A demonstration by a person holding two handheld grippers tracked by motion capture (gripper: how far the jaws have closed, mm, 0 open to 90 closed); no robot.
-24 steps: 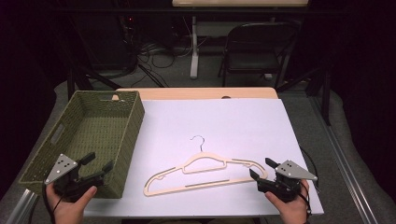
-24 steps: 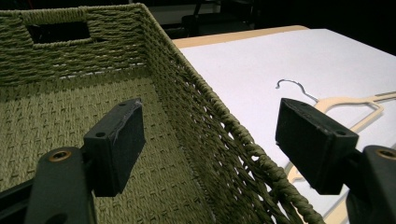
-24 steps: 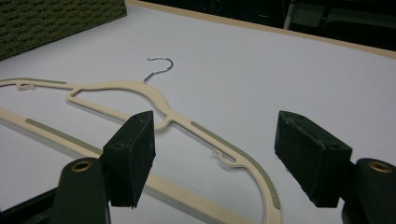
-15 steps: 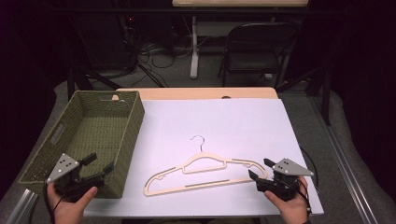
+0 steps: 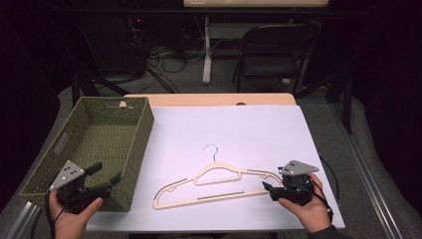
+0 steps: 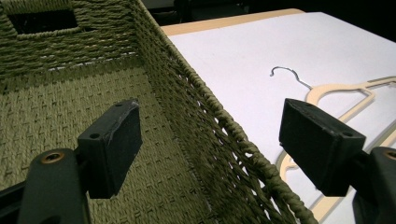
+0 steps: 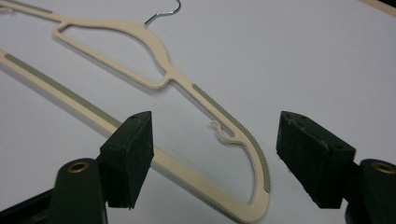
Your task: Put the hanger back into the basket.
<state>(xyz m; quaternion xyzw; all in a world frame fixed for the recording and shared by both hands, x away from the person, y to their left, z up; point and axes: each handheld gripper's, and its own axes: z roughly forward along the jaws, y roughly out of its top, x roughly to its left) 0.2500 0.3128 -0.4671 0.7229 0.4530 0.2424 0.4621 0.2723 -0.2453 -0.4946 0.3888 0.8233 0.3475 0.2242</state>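
Note:
A cream plastic hanger (image 5: 219, 195) with a metal hook lies flat on the white sheet (image 5: 239, 129), hook pointing away from me. My right gripper (image 5: 272, 178) rests at the hanger's right end and is open. In the right gripper view the curved end of the hanger (image 7: 254, 158) lies between the wide jaws of that gripper (image 7: 215, 154), with neither pad touching it. My left gripper (image 5: 105, 173) is open at the near right corner of the green woven basket (image 5: 142, 134). Its jaws (image 6: 215, 140) straddle the basket's wall (image 6: 219, 116), with the hanger (image 6: 341, 91) beyond.
The basket has nothing in it and has a handle slot (image 6: 42, 21) in its far wall. A strip of wooden tabletop (image 5: 209, 99) shows behind the sheet. A folding chair (image 5: 271, 55) and floor cables stand beyond the table.

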